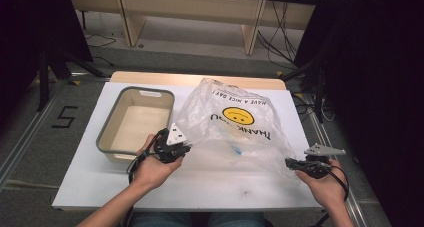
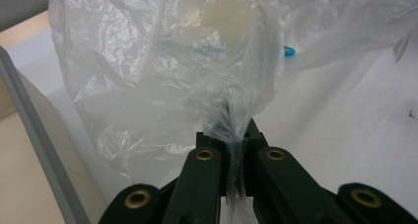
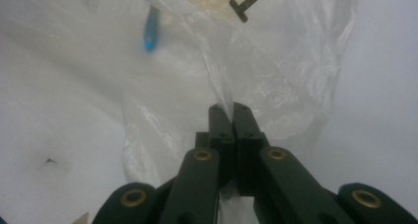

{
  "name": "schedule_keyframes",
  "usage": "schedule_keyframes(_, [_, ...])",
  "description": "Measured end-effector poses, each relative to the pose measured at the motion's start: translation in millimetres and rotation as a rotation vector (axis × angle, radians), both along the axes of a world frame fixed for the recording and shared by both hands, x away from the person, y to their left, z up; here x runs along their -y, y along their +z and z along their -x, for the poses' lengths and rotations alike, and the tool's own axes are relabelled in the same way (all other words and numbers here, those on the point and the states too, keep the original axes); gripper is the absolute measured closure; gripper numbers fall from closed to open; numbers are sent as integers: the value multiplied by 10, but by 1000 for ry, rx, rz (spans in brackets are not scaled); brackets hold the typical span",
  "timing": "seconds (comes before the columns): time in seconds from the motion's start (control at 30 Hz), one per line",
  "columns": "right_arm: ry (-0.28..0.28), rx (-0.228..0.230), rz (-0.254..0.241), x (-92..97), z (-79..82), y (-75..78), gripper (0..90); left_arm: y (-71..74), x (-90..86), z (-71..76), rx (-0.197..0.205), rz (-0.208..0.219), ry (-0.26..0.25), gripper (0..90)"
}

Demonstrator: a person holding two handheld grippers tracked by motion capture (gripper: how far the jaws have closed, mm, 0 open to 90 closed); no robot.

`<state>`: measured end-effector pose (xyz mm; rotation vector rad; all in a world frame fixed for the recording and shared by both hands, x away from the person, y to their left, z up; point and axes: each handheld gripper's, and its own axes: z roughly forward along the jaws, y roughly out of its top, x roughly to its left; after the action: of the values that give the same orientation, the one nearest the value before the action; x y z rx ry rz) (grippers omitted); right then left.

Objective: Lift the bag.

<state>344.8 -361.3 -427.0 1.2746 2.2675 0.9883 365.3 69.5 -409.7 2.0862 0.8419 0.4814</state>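
Clear, crinkled plastic makes up the bag, which is stretched between the two grippers above the white table. It carries a yellow smiley face and black lettering, seen upside down from the high view. The left gripper pinches the bag's near left edge; in the left gripper view its jaws are clamped tight on a gathered fold of film, with the rest of the bag billowing up and away ahead of them. The right gripper grips the bag's near right corner, and the right gripper view shows its jaws pressed together on a thin strip of the plastic. A small blue object lies inside the bag, between the two grippers. A grey-rimmed tub sits on the table just left of the left gripper, close beside the bag.
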Motion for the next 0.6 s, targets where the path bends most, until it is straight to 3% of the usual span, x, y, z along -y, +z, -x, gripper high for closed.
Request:
schedule_keyframes(0.17, [-12, 54, -7, 1, 11, 70, 899, 31, -3, -2, 36, 20, -1, 893])
schedule_keyframes(0.4, [-20, 81, -15, 8, 22, 99, 900, 51, -19, -5, 69, 45, 4, 894])
schedule_keyframes(0.6, [-23, 111, -15, 4, 36, 147, 900, 107, -15, 13, 121, 75, -5, 894])
